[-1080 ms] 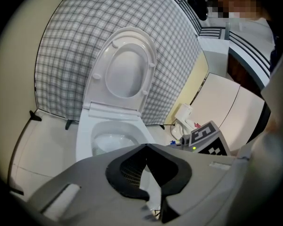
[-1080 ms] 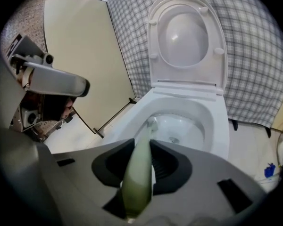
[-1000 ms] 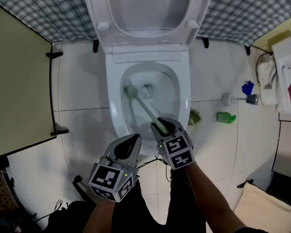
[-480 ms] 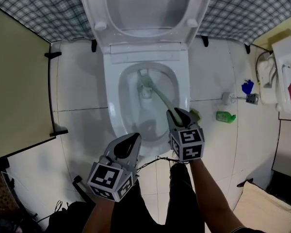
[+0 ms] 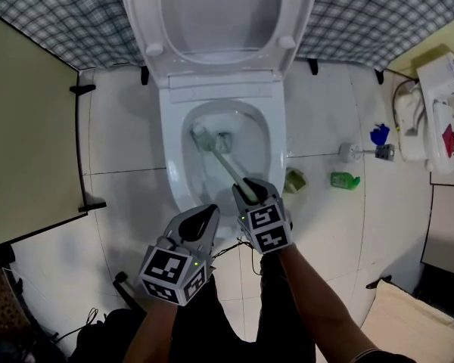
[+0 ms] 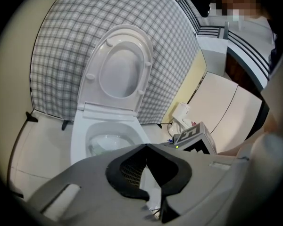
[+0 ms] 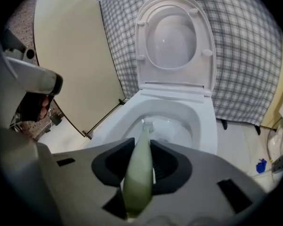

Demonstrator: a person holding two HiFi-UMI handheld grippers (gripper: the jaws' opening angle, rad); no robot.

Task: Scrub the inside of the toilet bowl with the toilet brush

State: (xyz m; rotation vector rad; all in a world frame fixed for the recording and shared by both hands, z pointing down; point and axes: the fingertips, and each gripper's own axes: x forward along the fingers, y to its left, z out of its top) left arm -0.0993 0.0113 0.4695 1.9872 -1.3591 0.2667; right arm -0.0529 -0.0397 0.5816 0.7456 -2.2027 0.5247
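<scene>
Ahead of the right gripper (image 5: 247, 193), jaws clamped on the pale green handle of the toilet brush (image 5: 221, 159), its bristle end sits inside the toilet bowl (image 5: 172, 166), left gripper (image 5: 203, 219) alongside, closed, empty.

One toilet (image 5: 172, 169), one toilet brush (image 5: 225, 163), two hand-held grippers (image 5: 205, 215) (image 5: 247, 187)

Glossy ceramic toilet bowl (image 5: 173, 161) w/ smooth plastic toilet brush (image 5: 228, 169); glossy floor tiles (image 5: 125, 138).
</scene>
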